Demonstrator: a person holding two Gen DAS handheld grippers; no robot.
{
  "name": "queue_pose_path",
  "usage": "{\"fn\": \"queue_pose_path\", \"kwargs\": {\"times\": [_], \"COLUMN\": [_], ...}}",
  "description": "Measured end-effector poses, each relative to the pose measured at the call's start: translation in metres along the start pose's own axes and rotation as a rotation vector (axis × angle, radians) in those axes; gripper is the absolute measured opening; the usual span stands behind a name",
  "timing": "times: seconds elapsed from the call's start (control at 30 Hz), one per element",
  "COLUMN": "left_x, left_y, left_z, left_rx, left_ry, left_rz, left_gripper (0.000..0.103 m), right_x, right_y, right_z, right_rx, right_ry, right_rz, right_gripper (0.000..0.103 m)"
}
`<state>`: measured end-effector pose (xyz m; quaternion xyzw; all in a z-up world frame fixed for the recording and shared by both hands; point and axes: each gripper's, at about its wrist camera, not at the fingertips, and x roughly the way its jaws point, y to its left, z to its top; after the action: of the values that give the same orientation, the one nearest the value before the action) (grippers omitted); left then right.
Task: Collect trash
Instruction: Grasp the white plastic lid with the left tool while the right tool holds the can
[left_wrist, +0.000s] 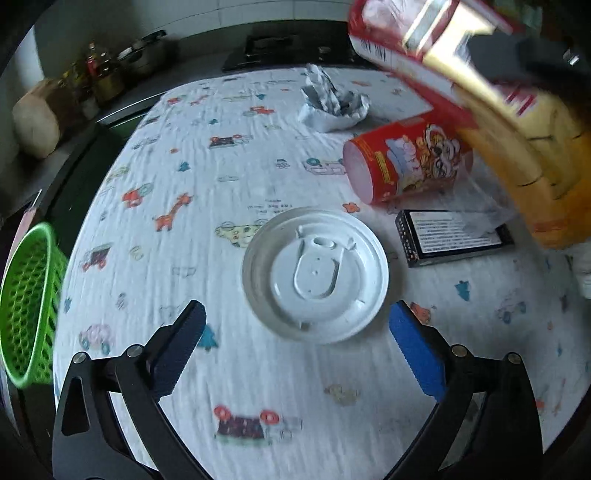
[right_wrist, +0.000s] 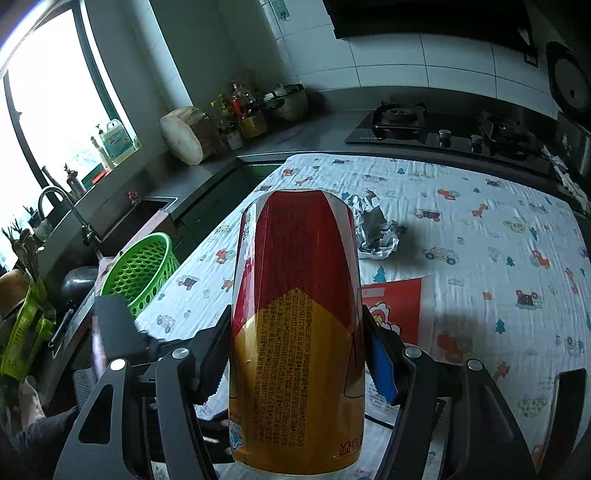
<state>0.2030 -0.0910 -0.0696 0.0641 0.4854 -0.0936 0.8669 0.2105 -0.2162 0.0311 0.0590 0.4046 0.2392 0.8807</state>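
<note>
My right gripper (right_wrist: 295, 363) is shut on a red and gold drink can (right_wrist: 295, 332) and holds it up above the table; the can shows blurred at the top right of the left wrist view (left_wrist: 480, 85). My left gripper (left_wrist: 295, 339) is open and empty, low over the table, with a white plastic lid (left_wrist: 316, 275) lying flat between and just beyond its fingertips. A red paper cup (left_wrist: 406, 158) lies on its side. Crumpled foil (left_wrist: 332, 103) sits farther back, also in the right wrist view (right_wrist: 375, 229). A green mesh basket (right_wrist: 138, 271) stands off the table's left edge.
A black box with a white label (left_wrist: 452, 236) lies right of the lid, under a clear wrapper. The table carries a white cartoon-print cloth (left_wrist: 184, 258). Behind it are a gas hob (right_wrist: 406, 125), jars, a chopping block (right_wrist: 186, 134) and a sink (right_wrist: 122, 225) at the left.
</note>
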Motion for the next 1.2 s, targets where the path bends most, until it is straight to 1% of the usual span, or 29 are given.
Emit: {"fn": "queue_pose_path", "kwargs": {"times": [0.03,0.13,0.23,0.33,0.47,0.57,0.63,0.7,0.8,0.9,1.07,1.2], "left_x": [0.003,0.011,0.017,0.022,0.032,0.033,0.035,0.034,0.030,0.022,0.003,-0.019], "left_y": [0.000,-0.001,-0.003,-0.001,0.000,0.001,0.002,0.002,0.004,0.007,0.027,0.049], "left_z": [0.001,0.003,0.005,0.007,0.010,0.011,0.012,0.012,0.012,0.010,0.009,0.006], "left_rx": [-0.001,0.006,0.017,0.012,0.000,0.003,-0.001,0.008,0.012,0.016,-0.033,-0.063], "left_ry": [0.005,0.018,0.018,0.022,0.047,0.032,0.027,0.012,-0.002,-0.020,-0.049,-0.089], "left_rz": [-0.001,-0.035,-0.035,-0.058,-0.082,-0.068,-0.082,-0.086,-0.095,-0.074,-0.058,-0.001], "left_gripper": [0.098,0.098,0.098,0.098,0.098,0.097,0.096,0.091,0.091,0.090,0.090,0.090], "right_x": [0.000,0.002,0.005,0.008,0.011,0.011,0.012,0.013,0.014,0.015,0.016,0.019], "right_y": [-0.001,-0.002,-0.003,-0.004,-0.005,-0.006,-0.007,-0.007,-0.007,-0.004,0.005,0.020], "right_z": [0.000,0.000,0.000,-0.001,-0.001,0.000,0.001,0.000,0.000,-0.001,0.000,0.001], "right_rx": [0.000,0.000,0.003,0.007,0.011,0.012,0.013,0.015,0.018,0.017,0.008,-0.008], "right_ry": [0.000,0.004,0.008,0.013,0.018,0.020,0.022,0.023,0.026,0.029,0.026,0.027], "right_rz": [0.002,0.003,0.000,0.001,-0.001,-0.006,-0.007,-0.009,-0.008,-0.010,-0.003,0.008], "right_gripper": [0.062,0.062,0.062,0.062,0.062,0.062,0.062,0.062,0.062,0.062,0.062,0.062]}}
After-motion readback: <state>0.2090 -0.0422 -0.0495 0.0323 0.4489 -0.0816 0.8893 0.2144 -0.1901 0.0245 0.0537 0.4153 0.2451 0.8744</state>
